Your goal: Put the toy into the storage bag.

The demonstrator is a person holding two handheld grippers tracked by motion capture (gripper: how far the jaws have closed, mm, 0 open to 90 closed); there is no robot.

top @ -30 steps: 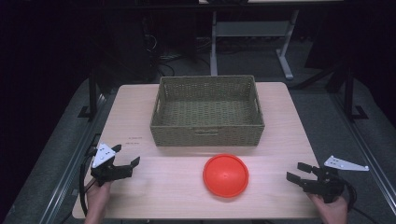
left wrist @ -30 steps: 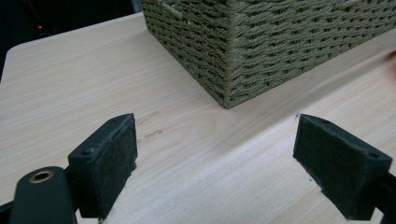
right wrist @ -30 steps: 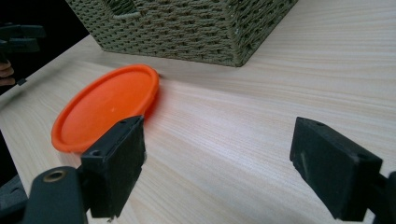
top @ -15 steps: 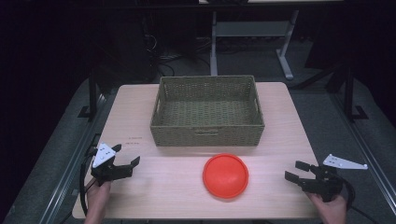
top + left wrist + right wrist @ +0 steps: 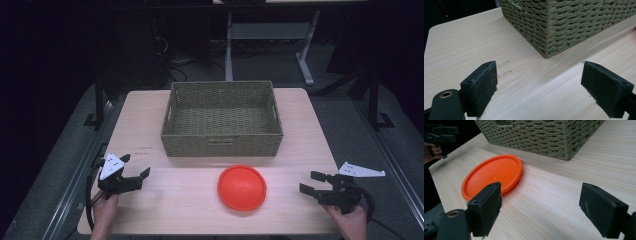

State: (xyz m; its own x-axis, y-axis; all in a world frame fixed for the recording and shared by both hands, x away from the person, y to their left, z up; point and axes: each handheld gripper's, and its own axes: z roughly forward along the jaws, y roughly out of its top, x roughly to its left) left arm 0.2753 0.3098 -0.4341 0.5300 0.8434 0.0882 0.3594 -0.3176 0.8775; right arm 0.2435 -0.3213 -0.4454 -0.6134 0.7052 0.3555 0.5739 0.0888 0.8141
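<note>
An orange plastic disc (image 5: 242,187) lies flat on the wooden table (image 5: 190,200), just in front of a woven basket (image 5: 223,119). My left gripper (image 5: 134,170) rests near the table's front left, open and empty, its jaws pointing toward the basket's near left corner (image 5: 549,42). At the front right my right gripper (image 5: 312,182) is open too, aimed left at the orange disc (image 5: 492,176), a short way from its rim. In the right gripper view the left gripper (image 5: 441,133) shows far off at the upper left.
The basket (image 5: 541,135) is empty inside and takes up the table's middle back. Bare table (image 5: 474,50) lies left of the basket and along the front edge (image 5: 200,225). Dark floor and table legs (image 5: 305,65) surround the table.
My right gripper has crept slightly left toward the disc. The left gripper, disc and basket have stayed put.
</note>
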